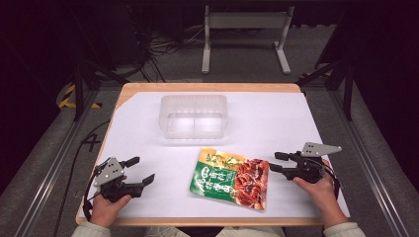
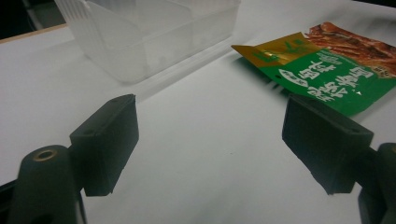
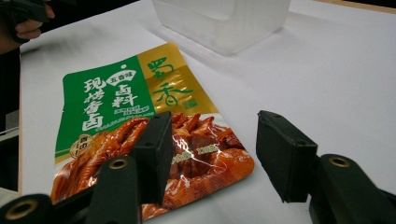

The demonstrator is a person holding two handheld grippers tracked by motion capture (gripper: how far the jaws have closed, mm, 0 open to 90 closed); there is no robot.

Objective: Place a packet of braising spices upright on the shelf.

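The snack pouch, green and gold with a picture of braised meat, lay flat on the white table cover near the front edge, just right of centre. My right gripper hovered at its three o'clock edge, jaws spread wide with nothing between them; in the right gripper view the pouch ran under and past my left jaw, not yet pinched. My left gripper waited well off at the pouch's nine o'clock, also gaping and empty, with bare cover ahead of it in the left gripper view.

I judged the risk to be the pouch's flatness. A foil bag lying flush gives little lip, so my jaws might skate over it or push it toward nine o'clock instead of catching it. A thin corner grip might also let it droop or slip free on the lift.

At the pouch's eleven o'clock, near but apart, stood the clear plastic container, open-topped and empty. Nothing lay between the two.
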